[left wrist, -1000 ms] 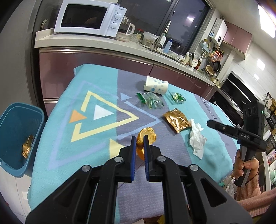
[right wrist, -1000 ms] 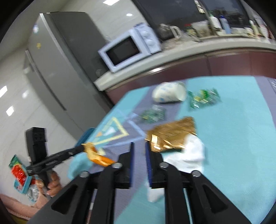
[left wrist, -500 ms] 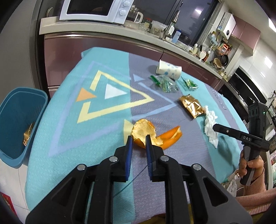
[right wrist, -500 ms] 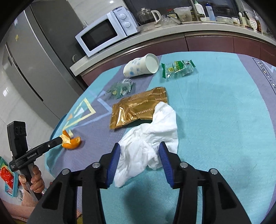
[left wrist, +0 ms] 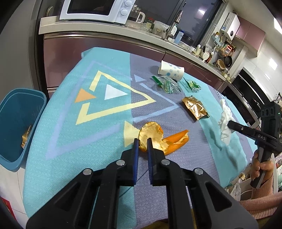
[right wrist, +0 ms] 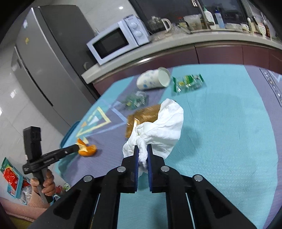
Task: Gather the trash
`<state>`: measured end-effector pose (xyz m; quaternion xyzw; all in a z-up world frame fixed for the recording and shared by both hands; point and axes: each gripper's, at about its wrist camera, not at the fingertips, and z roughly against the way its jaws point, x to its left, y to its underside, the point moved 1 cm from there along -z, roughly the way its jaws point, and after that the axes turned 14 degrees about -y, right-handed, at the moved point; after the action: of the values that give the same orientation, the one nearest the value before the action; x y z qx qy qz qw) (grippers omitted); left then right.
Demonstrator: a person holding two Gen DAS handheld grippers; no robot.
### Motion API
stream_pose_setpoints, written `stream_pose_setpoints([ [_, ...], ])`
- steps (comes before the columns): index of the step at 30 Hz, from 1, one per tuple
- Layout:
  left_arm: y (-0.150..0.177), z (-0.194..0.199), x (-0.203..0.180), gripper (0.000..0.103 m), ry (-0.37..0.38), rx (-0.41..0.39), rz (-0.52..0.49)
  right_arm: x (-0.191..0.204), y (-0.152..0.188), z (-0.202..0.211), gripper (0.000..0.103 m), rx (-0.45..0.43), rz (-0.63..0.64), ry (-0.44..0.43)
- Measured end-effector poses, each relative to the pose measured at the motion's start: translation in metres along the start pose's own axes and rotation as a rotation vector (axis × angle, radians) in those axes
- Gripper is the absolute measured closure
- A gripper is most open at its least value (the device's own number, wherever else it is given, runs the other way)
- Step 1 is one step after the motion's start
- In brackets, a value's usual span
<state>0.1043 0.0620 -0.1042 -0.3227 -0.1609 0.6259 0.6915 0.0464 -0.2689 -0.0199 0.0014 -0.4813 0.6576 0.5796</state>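
Note:
My left gripper (left wrist: 142, 143) is shut on an orange peel (left wrist: 155, 139) that rests on the patterned tablecloth; it also shows in the right wrist view (right wrist: 86, 148). My right gripper (right wrist: 141, 149) is shut on a crumpled white tissue (right wrist: 162, 128) and holds it lifted off the cloth; the tissue also shows in the left wrist view (left wrist: 224, 121). A gold wrapper (left wrist: 194, 110), two green wrappers (left wrist: 167, 83) (left wrist: 193, 85) and a tipped paper cup (left wrist: 171, 70) lie farther back on the table.
A blue bin (left wrist: 15, 123) with a gold wrapper inside stands on the floor left of the table. A counter with a microwave (left wrist: 97, 8) runs behind the table. The fridge (right wrist: 44, 70) stands at the left.
My right gripper has closed on the tissue and raised it off the cloth. My left gripper stays shut on the orange peel, which now lies lower on the table.

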Motion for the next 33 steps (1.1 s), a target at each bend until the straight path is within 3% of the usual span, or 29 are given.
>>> stream_pose_setpoints([
  [16, -0.007, 0.044, 0.014, 0.097, -0.022, -0.102, 0.021, 0.055, -0.021, -0.051, 0.095, 0.055, 0.129, -0.153],
  [33, -0.013, 0.095, 0.048, 0.098, -0.083, -0.201, 0.055, 0.095, -0.03, -0.099, 0.095, 0.125, 0.197, -0.259],
])
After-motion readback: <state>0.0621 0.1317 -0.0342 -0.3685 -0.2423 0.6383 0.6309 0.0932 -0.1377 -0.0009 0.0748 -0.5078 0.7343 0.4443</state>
